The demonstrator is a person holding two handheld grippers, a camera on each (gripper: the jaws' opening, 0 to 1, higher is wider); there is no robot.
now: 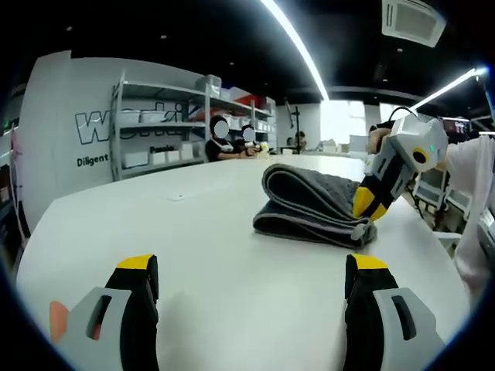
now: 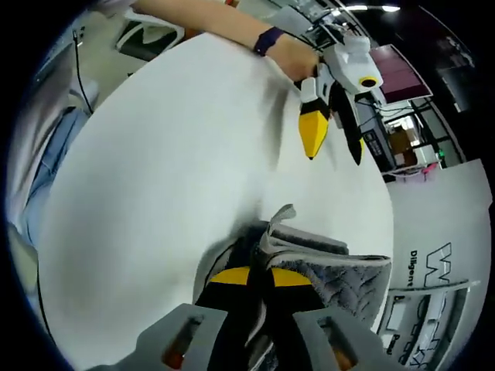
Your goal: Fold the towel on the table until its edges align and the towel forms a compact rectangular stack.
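the folded grey towel [image 1: 313,207] lies mid-desk [image 1: 193,232], toward its right edge. the right gripper [image 2: 261,280] has its jaws clamped on the towel's corner; the left gripper [image 1: 251,278] hovers with jaws spread apart.

The left gripper [image 1: 251,280] has two fat black jaws with bright yellow tips and smooth grey plastic covers, and each cover has a long slot cut in it; a small orange piece sticks out by one cover. The right gripper [image 2: 261,277] looks the same, with black jaws, yellow tips and grey covers, and in the left gripper view its white boxy plastic body shows a tiny green light. The person's hand [image 2: 296,56] wears a dark blue band at the wrist, and a loose white sleeve [image 1: 473,201] hangs at the side.
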